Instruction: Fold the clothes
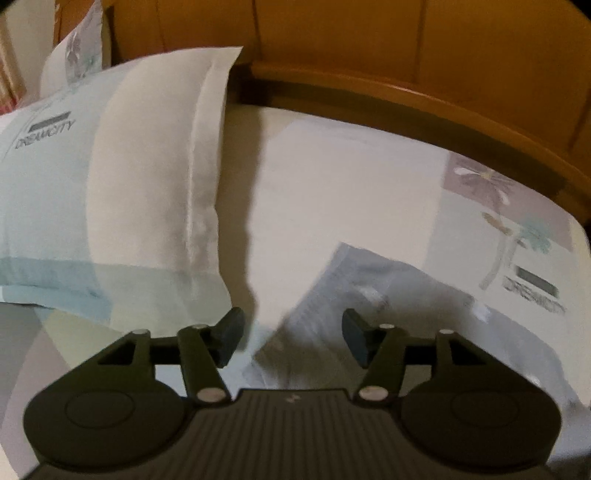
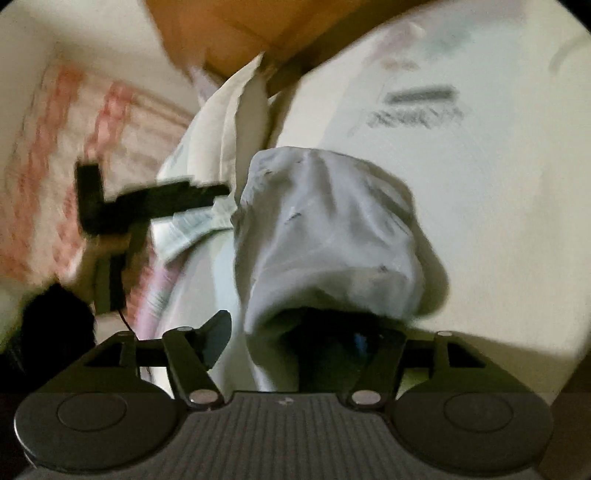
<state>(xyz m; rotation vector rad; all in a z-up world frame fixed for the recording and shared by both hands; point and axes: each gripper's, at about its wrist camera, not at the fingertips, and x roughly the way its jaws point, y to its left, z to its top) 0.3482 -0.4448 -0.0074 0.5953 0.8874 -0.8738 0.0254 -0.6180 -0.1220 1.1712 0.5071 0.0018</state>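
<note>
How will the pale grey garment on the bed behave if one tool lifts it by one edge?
The pale grey garment will probably hang floppy: in the right wrist view it sags in soft folds over the right tool. It looks thin, so likely light. It may slip out, since that tool's jaws stand open. In the left wrist view it lies flat beyond the open left tool.

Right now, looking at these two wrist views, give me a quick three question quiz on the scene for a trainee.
1. True or false: the left gripper is clamped on the pale grey garment.
2. Which does the garment drape over in the right wrist view? A. the right gripper's right finger, B. the wooden headboard, C. a chair.
3. Fill in: the word printed on the pillow is ____.

Key: 1 false, its jaws stand apart with nothing pinched. 2 A. 3 DREAMCITY.
</note>
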